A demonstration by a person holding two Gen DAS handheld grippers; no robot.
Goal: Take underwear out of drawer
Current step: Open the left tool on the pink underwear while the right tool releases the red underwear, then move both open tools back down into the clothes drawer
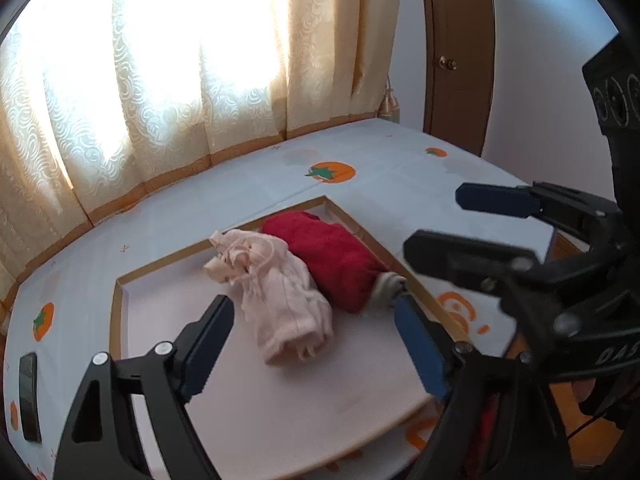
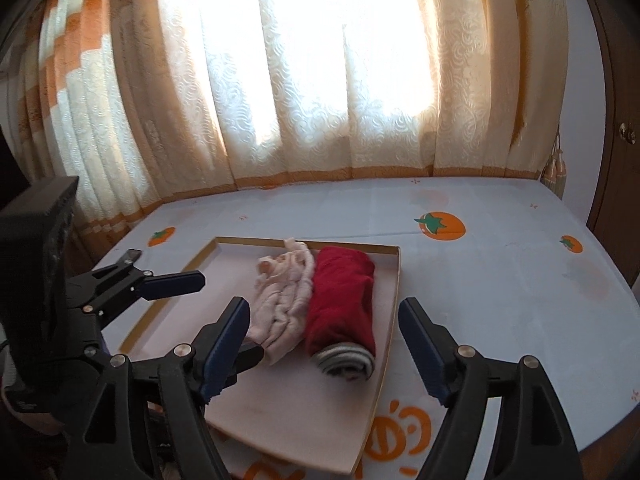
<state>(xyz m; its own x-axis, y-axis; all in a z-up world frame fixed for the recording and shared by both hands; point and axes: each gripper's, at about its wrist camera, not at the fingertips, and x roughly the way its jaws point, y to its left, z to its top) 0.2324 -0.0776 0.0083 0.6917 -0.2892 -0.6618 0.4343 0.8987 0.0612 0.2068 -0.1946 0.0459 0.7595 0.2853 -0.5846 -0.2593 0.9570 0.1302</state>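
A shallow open drawer (image 1: 120,308) (image 2: 394,304) lies on the bed. In it lie a crumpled pale pink garment (image 1: 276,296) (image 2: 280,304) and a rolled red garment (image 1: 336,260) (image 2: 344,304) with a grey striped end. My left gripper (image 1: 312,348) is open, hovering just in front of the pink garment. My right gripper (image 2: 324,352) is open, its fingers straddling the near ends of both garments. The right gripper also shows in the left wrist view (image 1: 472,220), the left gripper in the right wrist view (image 2: 224,320). Neither holds anything.
The bed has a white sheet with orange fruit prints (image 1: 332,172) (image 2: 440,226). Cream curtains (image 1: 160,80) (image 2: 300,80) hang behind it. A brown door (image 1: 456,52) stands at the right. A dark phone (image 1: 30,396) lies on the sheet at the left.
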